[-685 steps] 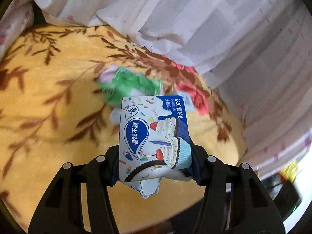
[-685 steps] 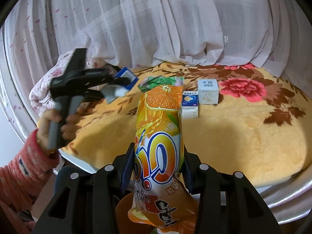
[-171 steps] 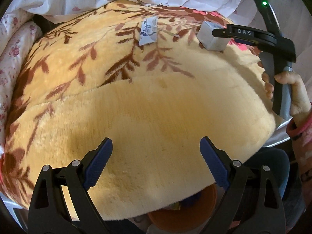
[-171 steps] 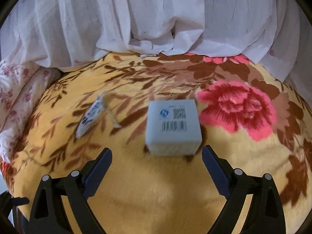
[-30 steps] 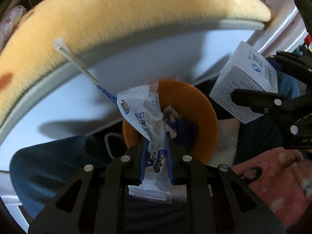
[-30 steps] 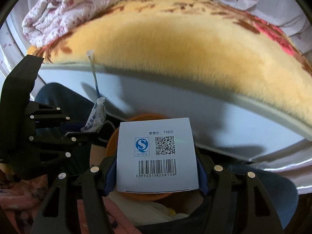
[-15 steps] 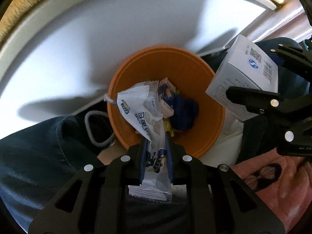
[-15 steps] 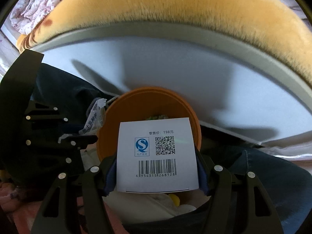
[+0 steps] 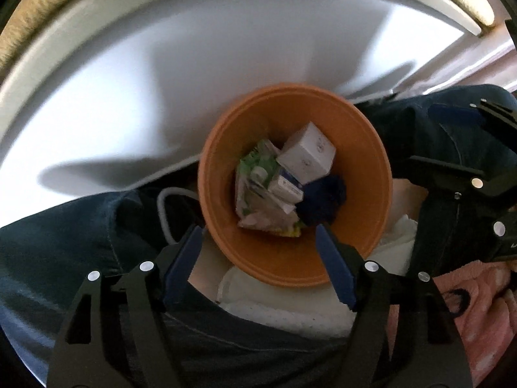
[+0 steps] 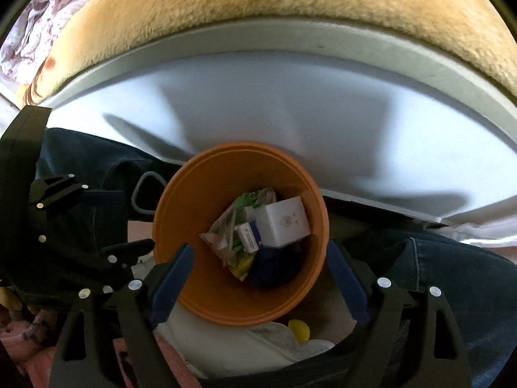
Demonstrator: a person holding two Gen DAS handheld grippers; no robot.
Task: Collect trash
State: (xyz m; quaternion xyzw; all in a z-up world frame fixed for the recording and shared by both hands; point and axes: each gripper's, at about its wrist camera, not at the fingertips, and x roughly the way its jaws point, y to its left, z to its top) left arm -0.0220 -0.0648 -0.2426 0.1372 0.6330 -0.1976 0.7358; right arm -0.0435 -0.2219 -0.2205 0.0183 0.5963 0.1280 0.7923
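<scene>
Both grippers hang over the orange bin (image 9: pixel 371 200), jaws just opened wide with nothing between them: left gripper (image 9: pixel 258 258), right gripper (image 10: pixel 258 271). No lettering on the trash is readable. A white box (image 10: pixel 284 223) lies on top inside the bin, touching a green wrapper (image 9: pixel 255 168), a small blue-and-white carton (image 9: pixel 287 187) and something dark blue (image 9: pixel 323 200). Behind the bin stands a white bed side (image 10: pixel 290 103) under a yellow blanket (image 10: pixel 258 3).
</scene>
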